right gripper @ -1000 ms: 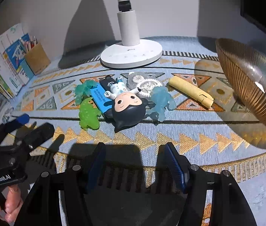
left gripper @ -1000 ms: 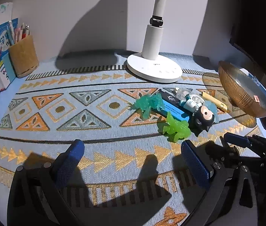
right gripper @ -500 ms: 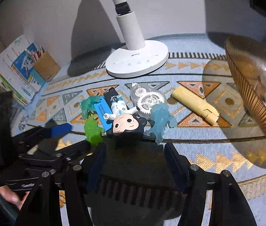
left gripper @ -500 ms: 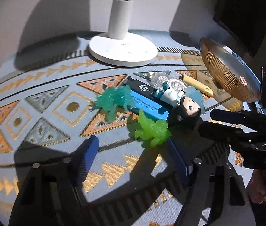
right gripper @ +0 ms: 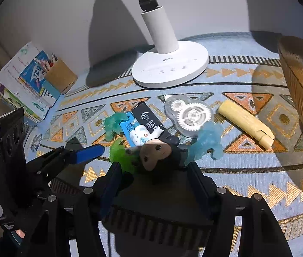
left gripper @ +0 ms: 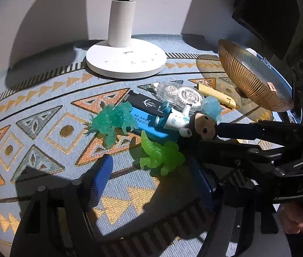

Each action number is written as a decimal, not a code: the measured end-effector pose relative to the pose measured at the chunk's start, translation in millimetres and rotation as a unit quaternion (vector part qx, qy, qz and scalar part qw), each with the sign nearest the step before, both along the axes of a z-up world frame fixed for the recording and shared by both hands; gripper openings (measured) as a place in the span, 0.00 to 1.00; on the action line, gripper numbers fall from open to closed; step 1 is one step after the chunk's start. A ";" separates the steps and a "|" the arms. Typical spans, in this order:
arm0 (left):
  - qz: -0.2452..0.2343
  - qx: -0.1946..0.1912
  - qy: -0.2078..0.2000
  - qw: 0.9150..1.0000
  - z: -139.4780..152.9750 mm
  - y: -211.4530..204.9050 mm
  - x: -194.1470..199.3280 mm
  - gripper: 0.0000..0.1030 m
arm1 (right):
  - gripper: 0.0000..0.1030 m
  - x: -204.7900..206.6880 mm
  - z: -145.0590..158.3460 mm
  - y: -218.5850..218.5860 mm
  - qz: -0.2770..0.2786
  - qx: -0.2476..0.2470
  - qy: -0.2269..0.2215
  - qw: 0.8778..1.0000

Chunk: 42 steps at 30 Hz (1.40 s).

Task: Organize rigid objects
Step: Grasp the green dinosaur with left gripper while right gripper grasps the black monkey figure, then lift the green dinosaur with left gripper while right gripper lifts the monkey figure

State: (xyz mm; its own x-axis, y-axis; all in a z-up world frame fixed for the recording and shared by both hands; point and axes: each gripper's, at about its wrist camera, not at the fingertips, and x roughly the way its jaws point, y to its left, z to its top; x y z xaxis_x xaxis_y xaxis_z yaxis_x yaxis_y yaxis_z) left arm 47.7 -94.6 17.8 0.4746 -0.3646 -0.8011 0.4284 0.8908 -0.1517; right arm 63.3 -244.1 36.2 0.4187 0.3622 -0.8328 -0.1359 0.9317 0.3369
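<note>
Small toys heaped mid-mat, near lamp base [left gripper: 125, 62]. Left gripper [left gripper: 151, 177] spread, empty; lime dinosaur [left gripper: 162, 156] just beyond its tips, long axis across the gap. Right gripper [right gripper: 153, 175] spread, doll head [right gripper: 155, 152] at its tips, untouched. Only right view shows pen cup [right gripper: 60, 78], far left.

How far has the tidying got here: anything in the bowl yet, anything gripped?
Done: nothing visibly sorted; what shows of the bowl holds no toy. In hand: nothing gripped. The left gripper is open around the green dinosaur; the right gripper is open around the doll. Left: the whole pile, including the lighter and tape dispenser.
</note>
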 end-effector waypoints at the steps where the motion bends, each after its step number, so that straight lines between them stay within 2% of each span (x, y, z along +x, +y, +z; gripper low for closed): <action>1: -0.002 -0.001 0.000 1.000 0.0 -1.0 0.4 0.68 | 0.61 1.9 -1.3 0.6 -0.001 0.000 0.002 1.000; 8: -0.003 -0.009 0.001 1.000 0.1 -3.3 2.9 0.66 | 0.61 14.1 -8.4 7.9 -0.004 0.012 0.002 1.000; 10: -0.004 -0.008 -0.003 1.000 0.4 -4.1 2.3 0.50 | 0.58 13.2 -7.6 8.9 -0.004 0.005 -0.001 1.000; 11: -0.009 -0.012 -0.001 1.000 0.0 -4.3 2.5 0.46 | 0.53 12.5 -7.5 7.5 -0.009 0.001 -0.002 1.000; 13: -0.016 -0.019 0.001 1.000 0.8 -4.2 1.5 0.39 | 0.53 11.1 -7.9 3.0 -0.015 0.010 -0.001 1.000; 17: -0.011 -0.005 -0.015 1.000 4.0 -4.5 -7.6 0.39 | 0.53 2.2 -6.7 -5.6 -0.039 0.015 0.002 0.999; 23: 0.009 -0.025 -0.012 1.000 10.6 11.5 -28.3 0.39 | 0.53 -31.5 2.9 -28.8 -0.086 0.020 0.008 0.996; 27: 0.022 -0.037 -0.011 0.999 12.0 19.8 -43.1 0.39 | 0.53 -54.9 1.6 -41.9 -0.129 -0.002 0.029 0.991; 30: 0.031 -0.034 -0.012 0.999 10.0 23.2 -50.7 0.39 | 0.53 -67.8 2.6 -39.8 -0.136 -0.003 0.029 0.990; 33: 0.038 -0.030 -0.013 0.999 6.7 25.2 -53.8 0.39 | 0.54 -77.8 4.5 -32.6 -0.123 0.011 0.035 0.992; 36: 0.037 -0.042 -0.022 0.998 9.5 27.8 -55.3 0.39 | 0.62 -87.3 13.1 -17.3 -0.077 0.002 0.029 0.997; 39: 0.038 -0.051 -0.019 0.998 9.0 30.3 -54.9 0.39 | 0.64 -101.8 24.4 -4.3 -0.044 -0.043 0.001 0.998; 42: 0.036 -0.056 -0.018 0.998 8.8 30.9 -55.5 0.39 | 0.65 -108.5 25.8 -0.7 -0.036 -0.110 -0.014 0.993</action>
State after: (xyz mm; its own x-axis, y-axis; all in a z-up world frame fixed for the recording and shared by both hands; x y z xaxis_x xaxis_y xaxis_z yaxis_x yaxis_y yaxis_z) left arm -7.8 -63.7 26.6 0.5309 -0.4146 -0.7391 0.3707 0.8979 -0.2374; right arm -45.3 -244.8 61.9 0.4606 0.1400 -0.8765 -0.0719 0.9901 0.1203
